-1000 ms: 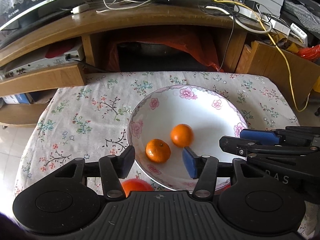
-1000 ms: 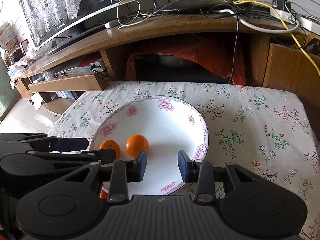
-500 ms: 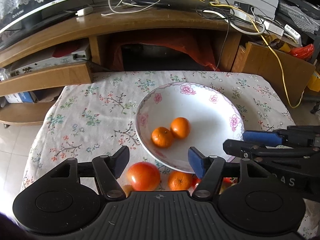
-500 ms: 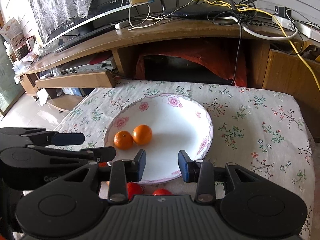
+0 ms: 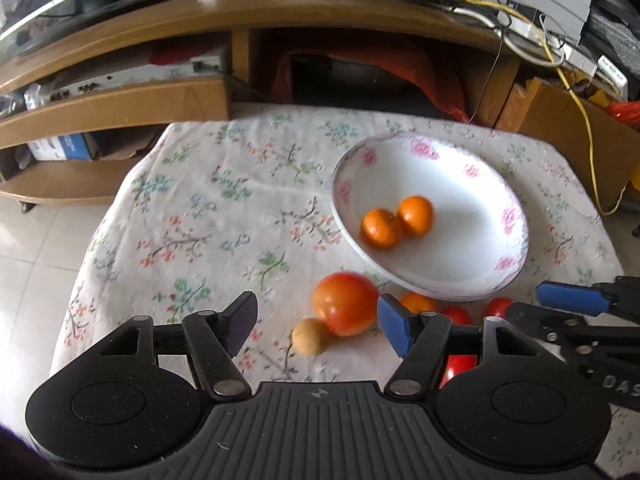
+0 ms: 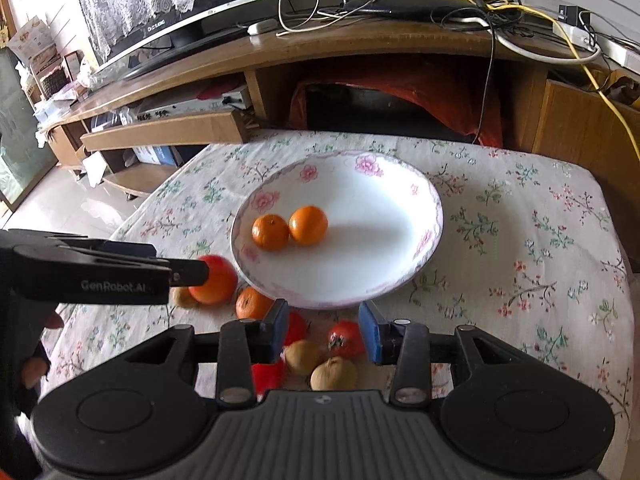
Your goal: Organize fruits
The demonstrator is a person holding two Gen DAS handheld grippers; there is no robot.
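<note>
I took the floral bowl (image 6: 434,216) as my landmark. Two small oranges (image 6: 290,226) lay touching inside it, toward its left wall. The rest of the fruit sat loose on the cloth just outside the near rim: a big red-orange fruit (image 5: 345,309) off the near-left edge, a tan little one (image 5: 310,336) touching it, another small orange (image 6: 252,302) tucked against the rim, and red and tan pieces nearer me.

My left gripper (image 5: 316,326) stood spread with nothing pressed, the big fruit between and just beyond its tips. My right gripper (image 6: 324,330) was narrower and easing apart, empty, with a red stemmed fruit (image 6: 345,338) between its fingers but not touched.

I judged the big fruit heaviest, smooth and likely slippery, firm yet bruisable, so I meant to take it across its widest middle. It was nearly round, with no real long axis. Its stem end I could not make out through the blur. The red fruit's calyx faced left, toward my left finger.
</note>
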